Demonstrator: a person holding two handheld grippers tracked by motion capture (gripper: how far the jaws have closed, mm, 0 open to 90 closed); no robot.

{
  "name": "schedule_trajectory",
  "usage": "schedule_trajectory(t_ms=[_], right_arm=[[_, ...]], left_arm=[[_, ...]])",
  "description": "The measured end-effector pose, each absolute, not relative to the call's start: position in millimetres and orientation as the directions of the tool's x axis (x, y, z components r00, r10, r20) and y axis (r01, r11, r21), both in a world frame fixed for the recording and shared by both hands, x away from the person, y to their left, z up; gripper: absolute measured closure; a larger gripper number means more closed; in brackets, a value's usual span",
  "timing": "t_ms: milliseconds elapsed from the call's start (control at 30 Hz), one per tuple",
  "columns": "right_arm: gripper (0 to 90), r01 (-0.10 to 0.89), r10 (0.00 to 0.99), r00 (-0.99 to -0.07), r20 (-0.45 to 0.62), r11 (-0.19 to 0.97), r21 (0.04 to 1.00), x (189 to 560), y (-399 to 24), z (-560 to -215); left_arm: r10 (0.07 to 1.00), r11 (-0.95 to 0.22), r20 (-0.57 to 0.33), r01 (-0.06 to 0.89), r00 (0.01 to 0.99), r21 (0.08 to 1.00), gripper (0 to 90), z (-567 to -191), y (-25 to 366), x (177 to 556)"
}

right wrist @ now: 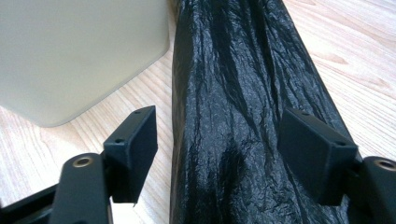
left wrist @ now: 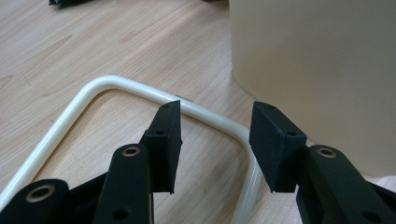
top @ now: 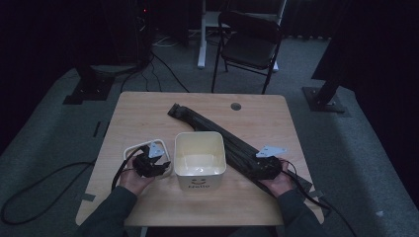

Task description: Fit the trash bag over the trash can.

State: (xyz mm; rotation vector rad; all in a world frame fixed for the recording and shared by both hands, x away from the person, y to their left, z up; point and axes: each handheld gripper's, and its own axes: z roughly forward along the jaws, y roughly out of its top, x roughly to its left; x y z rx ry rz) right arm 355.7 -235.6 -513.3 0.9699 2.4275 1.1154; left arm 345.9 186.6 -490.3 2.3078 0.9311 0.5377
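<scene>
A cream square bin (top: 200, 155) with "Hello" on its front stands in the middle of the wooden table (top: 143, 113). A cream ring-shaped frame (top: 136, 148) lies flat to its left. My left gripper (top: 157, 163) is open, its jaws over the frame's near right corner (left wrist: 243, 133), beside the bin's wall (left wrist: 317, 70). A long folded black plastic bag (top: 217, 133) lies diagonally from the far middle to the near right. My right gripper (top: 261, 165) is open, its jaws either side of the bag's near end (right wrist: 238, 116). The bin (right wrist: 74, 51) is at its left.
A black folding chair (top: 249, 42) and a white table leg (top: 201, 34) stand beyond the table's far edge. Black stands (top: 323, 94) flank the table on the grey carpet. A grommet hole (top: 235, 106) sits near the far edge. Cables trail off both near corners.
</scene>
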Motion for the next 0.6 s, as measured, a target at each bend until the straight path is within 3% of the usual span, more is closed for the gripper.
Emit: schedule_trajectory(t_ms=[367, 600], right_arm=[[23.7, 0.485, 0.685, -0.728, 0.024, 0.490, 0.724, 360, -223, -519], [24.5, 0.484, 0.675, -0.737, -0.027, 0.555, 0.677, 365, -211, -525]], left_arm=[[0.725, -0.584, 0.147, 0.489, 0.672, 0.648, 54.3, -492, 186, 347], [0.724, -0.584, 0.145, 0.487, 0.675, 0.649, 54.3, -492, 185, 347]])
